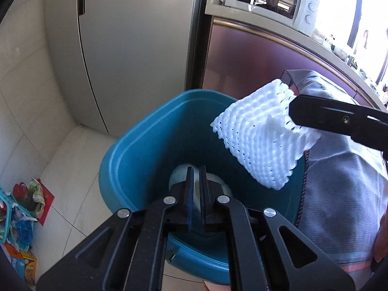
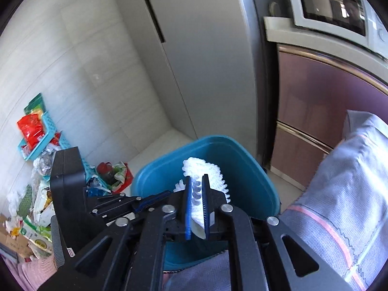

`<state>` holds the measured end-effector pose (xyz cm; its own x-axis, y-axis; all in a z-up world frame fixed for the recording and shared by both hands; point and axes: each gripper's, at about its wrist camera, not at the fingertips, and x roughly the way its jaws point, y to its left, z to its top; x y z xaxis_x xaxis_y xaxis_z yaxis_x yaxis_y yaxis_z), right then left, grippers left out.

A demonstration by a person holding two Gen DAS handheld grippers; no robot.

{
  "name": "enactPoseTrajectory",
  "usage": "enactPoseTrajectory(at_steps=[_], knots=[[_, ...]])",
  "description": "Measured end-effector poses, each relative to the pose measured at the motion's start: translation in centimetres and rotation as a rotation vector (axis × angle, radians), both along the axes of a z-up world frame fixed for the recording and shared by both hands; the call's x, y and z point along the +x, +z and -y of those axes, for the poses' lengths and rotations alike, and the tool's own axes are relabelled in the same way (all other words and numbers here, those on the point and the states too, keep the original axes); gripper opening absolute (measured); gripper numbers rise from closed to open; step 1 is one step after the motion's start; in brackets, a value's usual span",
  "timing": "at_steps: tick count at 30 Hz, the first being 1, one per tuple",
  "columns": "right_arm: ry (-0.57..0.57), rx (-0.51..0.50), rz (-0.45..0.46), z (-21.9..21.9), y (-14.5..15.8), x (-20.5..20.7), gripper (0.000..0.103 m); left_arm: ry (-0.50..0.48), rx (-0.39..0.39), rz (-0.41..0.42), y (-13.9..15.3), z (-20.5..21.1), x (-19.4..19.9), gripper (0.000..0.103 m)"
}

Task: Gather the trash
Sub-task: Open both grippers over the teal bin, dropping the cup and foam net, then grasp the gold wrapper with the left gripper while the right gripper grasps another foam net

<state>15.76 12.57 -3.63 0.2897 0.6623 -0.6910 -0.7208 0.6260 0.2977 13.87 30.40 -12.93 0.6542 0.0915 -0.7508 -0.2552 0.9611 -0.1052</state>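
While held over the blue bin (image 1: 145, 145):
Foam net (image 1: 257, 135): clamped by right gripper (image 2: 196, 194).
Left gripper (image 1: 196, 194): nearly closed, seemingly empty.

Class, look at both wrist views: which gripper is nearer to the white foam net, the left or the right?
Right. The right gripper is shut on the white foam net, holding it above the blue bin. The left gripper sits apart, lower, over the bin's opening.

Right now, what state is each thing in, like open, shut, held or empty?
Right gripper: shut on the white foam net, above the bin.
Left gripper: nearly shut, holding nothing visible.
Blue bin: open-topped, something pale at its bottom.
Fridge: doors shut.
Microwave: door shut.
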Motion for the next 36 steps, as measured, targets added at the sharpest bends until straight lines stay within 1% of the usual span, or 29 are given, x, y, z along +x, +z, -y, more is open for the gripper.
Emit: enactPoseTrajectory(at_steps=[1, 2, 4, 6, 8, 13, 15, 17, 19, 21, 25, 28, 30, 34, 36], knots=[[-0.006, -0.004, -0.003, 0.1, -0.1, 0.1, 0.013, 0.002, 0.005, -0.003, -0.2, 0.1, 0.1, 0.007], [-0.013, -0.004, -0.004, 0.2, -0.1, 0.0, 0.018, 0.002, 0.008, -0.007, -0.3, 0.2, 0.2, 0.015], [-0.022, -0.002, -0.004, 0.6, -0.1, 0.0, 0.022, 0.011, 0.003, -0.005, -0.5, 0.4, 0.0, 0.023], [-0.027, 0.002, -0.002, 1.0, -0.1, -0.3, 0.026, 0.015, 0.004, 0.006, -0.3, 0.7, -0.3, 0.025], [-0.032, 0.011, -0.002, 1.5, 0.1, -0.5, 0.029, 0.025, 0.004, 0.025, 0.1, 0.9, -1.1, 0.031], [-0.039, 0.046, 0.015, 4.0, 1.1, -1.5, 0.030, 0.003, 0.008, 0.111, 2.8, 2.0, -3.4, 0.037], [-0.044, 0.067, 0.038, 5.7, 2.0, -2.6, 0.033, -0.024, 0.008, 0.152, 4.1, 2.8, -4.2, 0.041], [-0.060, 0.085, 0.066, 7.7, 2.8, -3.6, 0.035, -0.068, 0.002, 0.196, 5.4, 4.0, -5.0, 0.045], [-0.083, 0.101, 0.097, 9.9, 3.8, -4.6, 0.036, -0.120, -0.015, 0.228, 6.5, 5.1, -5.6, 0.047], [-0.121, 0.114, 0.120, 12.5, 4.6, -5.5, 0.040, -0.188, -0.029, 0.256, 7.5, 6.9, -6.1, 0.048], [-0.222, 0.122, 0.170, 17.7, 6.0, -7.0, 0.041, -0.337, -0.054, 0.286, 8.9, 11.2, -6.4, 0.052], [-0.311, 0.104, 0.222, 21.7, 6.7, -8.6, 0.042, -0.458, -0.066, 0.289, 9.3, 15.2, -6.5, 0.053], [-0.379, 0.083, 0.254, 24.3, 6.9, -9.5, 0.045, -0.541, -0.068, 0.286, 9.4, 17.8, -6.4, 0.054], [-0.517, 0.023, 0.304, 28.8, 6.9, -10.9, 0.048, -0.658, -0.064, 0.262, 8.9, 23.1, -6.4, 0.055], [-0.581, -0.029, 0.333, 30.5, 6.6, -11.3, 0.053, -0.702, -0.063, 0.244, 8.5, 25.4, -6.0, 0.055]])
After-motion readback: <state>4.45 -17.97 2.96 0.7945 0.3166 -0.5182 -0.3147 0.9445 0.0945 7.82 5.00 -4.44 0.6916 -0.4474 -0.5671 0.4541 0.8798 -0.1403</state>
